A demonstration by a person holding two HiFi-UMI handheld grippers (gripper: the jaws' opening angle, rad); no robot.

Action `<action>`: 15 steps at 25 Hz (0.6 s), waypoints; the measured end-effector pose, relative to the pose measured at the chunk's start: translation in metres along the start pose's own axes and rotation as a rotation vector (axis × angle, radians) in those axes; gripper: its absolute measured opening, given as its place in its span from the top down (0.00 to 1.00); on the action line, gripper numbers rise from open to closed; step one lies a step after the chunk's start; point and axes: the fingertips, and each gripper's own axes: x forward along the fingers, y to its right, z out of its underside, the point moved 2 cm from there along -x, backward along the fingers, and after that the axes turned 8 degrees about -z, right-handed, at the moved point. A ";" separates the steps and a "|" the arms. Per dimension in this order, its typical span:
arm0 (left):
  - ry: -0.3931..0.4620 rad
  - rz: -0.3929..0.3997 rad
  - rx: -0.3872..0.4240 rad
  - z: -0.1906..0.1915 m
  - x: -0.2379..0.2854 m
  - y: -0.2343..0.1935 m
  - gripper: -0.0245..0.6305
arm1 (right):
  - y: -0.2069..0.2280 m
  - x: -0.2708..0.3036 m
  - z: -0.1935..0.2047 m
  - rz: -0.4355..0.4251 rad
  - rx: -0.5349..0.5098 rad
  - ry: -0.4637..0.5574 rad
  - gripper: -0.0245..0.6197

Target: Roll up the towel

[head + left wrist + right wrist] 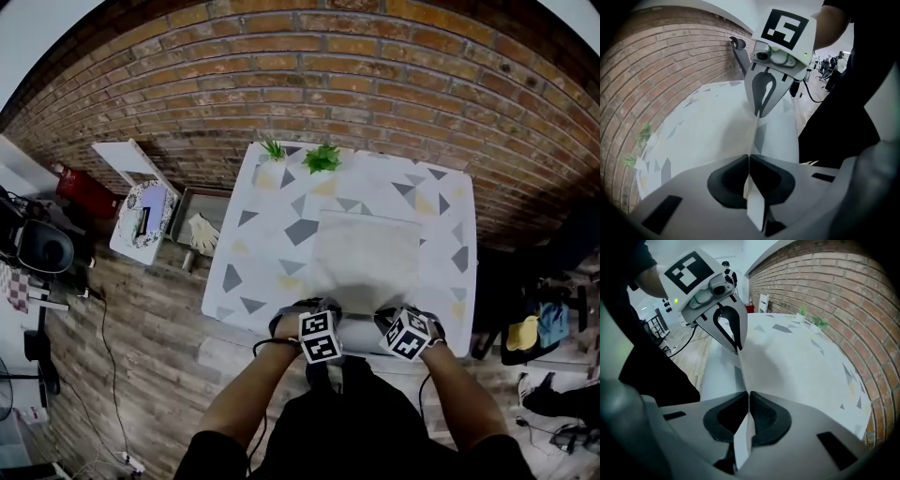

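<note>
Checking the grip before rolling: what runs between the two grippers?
Only the towel: its near edge, pinched in the left gripper and right gripper, spans the gap, as the left gripper view shows.

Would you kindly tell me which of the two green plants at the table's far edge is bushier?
The right-hand plant: its leaves spread wide and full, while the left-hand plant is a thin, sparse tuft.

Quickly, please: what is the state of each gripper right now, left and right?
Left gripper: closed, holding the near edge of the towel.
Right gripper: closed, holding the same edge of the towel.
</note>
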 end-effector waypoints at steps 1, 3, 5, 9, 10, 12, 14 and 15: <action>-0.001 0.015 -0.004 0.000 -0.001 -0.001 0.93 | 0.002 0.001 0.001 -0.004 -0.001 -0.009 0.91; -0.008 0.054 -0.013 0.001 -0.002 -0.004 0.93 | 0.006 0.002 0.003 -0.035 0.003 -0.027 0.88; -0.025 0.096 -0.017 0.003 -0.002 -0.006 0.93 | 0.008 0.001 0.004 -0.079 0.001 -0.035 0.87; -0.069 0.130 -0.002 0.002 0.003 -0.017 0.92 | 0.020 -0.001 0.003 -0.129 -0.013 -0.035 0.88; -0.078 0.131 0.003 0.002 0.005 -0.020 0.92 | 0.024 -0.001 0.003 -0.136 -0.015 -0.037 0.88; -0.096 0.128 0.011 0.003 0.008 -0.025 0.92 | 0.030 0.000 0.002 -0.145 -0.018 -0.038 0.88; -0.109 0.112 0.020 0.003 0.012 -0.031 0.92 | 0.036 0.001 0.001 -0.149 -0.020 -0.040 0.88; -0.113 0.097 0.025 0.002 0.013 -0.035 0.91 | 0.039 0.001 0.001 -0.151 -0.022 -0.041 0.88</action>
